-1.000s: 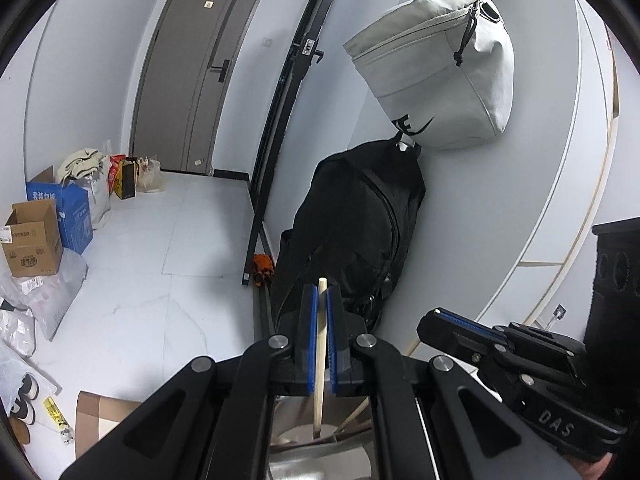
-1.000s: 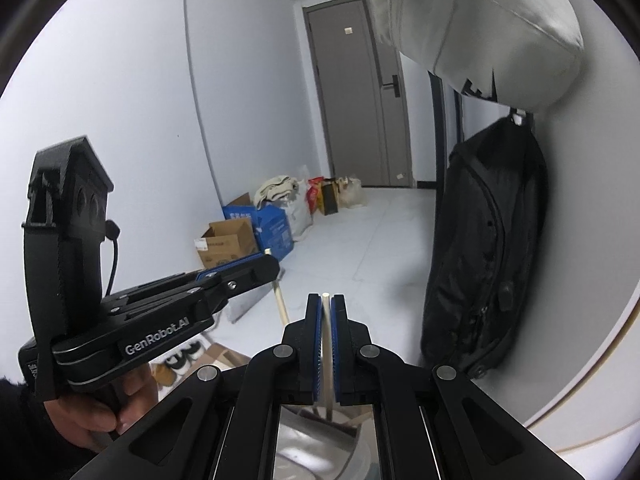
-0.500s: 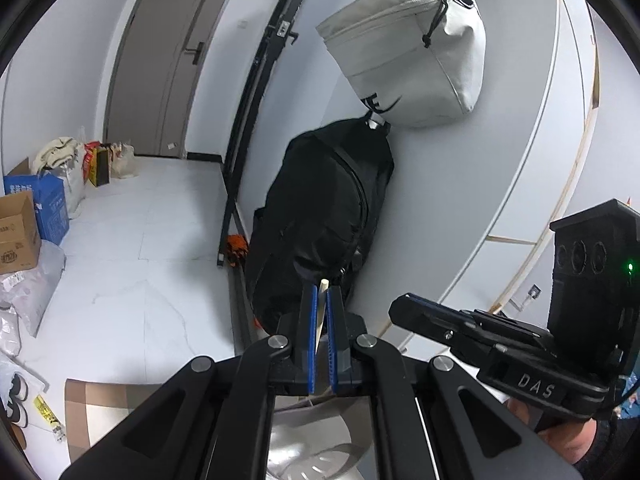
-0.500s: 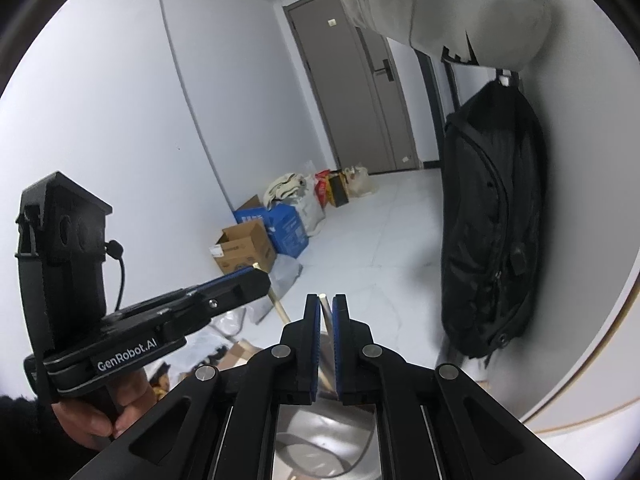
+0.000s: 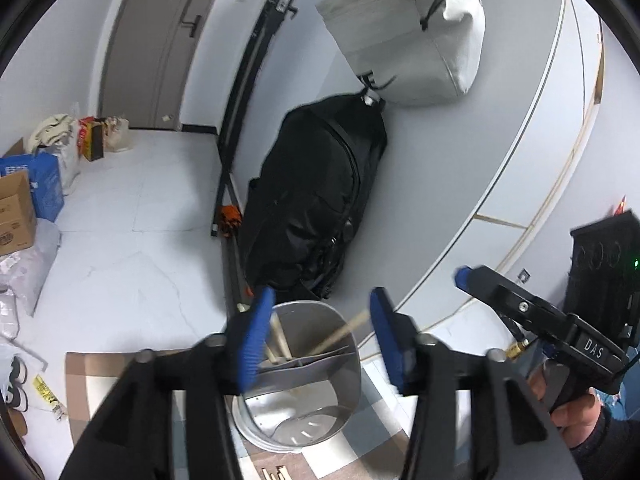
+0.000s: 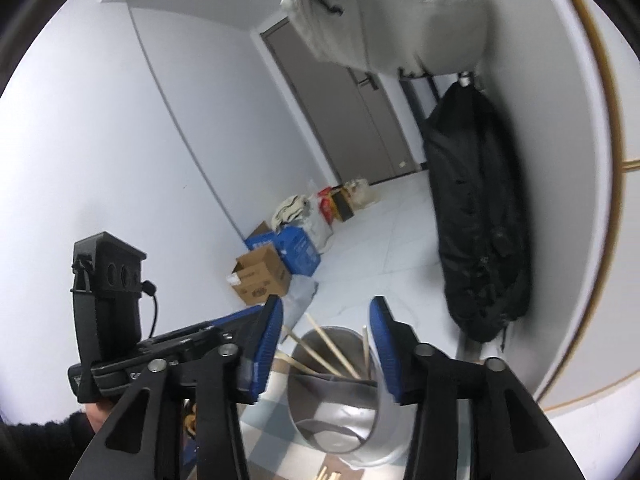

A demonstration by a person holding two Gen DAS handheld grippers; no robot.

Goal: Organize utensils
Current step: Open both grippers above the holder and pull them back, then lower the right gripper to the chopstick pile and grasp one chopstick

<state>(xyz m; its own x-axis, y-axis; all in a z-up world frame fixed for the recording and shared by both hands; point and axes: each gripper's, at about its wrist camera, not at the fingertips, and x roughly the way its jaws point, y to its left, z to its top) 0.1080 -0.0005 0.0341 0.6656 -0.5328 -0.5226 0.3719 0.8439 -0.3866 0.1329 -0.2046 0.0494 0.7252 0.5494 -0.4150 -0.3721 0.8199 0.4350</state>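
1. The step in hand looks like the drop: both grippers hang over the metal holder (image 5: 320, 364) on the checked cloth (image 5: 100, 380), with wooden chopsticks (image 5: 340, 330) leaning loose in its far compartment.
2. The left gripper (image 5: 320, 328) stands about half open with nothing between its blue pads (image 5: 252, 340); its jaws have just been opening.
3. The right gripper (image 6: 326, 340) is likewise about half open and empty, its jaws also just opened; the chopsticks (image 6: 324, 350) stand in the holder (image 6: 360, 412) beyond its fingers.
4. A second ago each gripper pinched a single chopstick upright between closed pads; now both sticks are free and rest in the holder.
5. More wooden pieces (image 5: 276, 473) lie on the cloth just in front of the holder. The next move probably calls for lowering one gripper to these, closing on one, and lifting it without knocking the holder.
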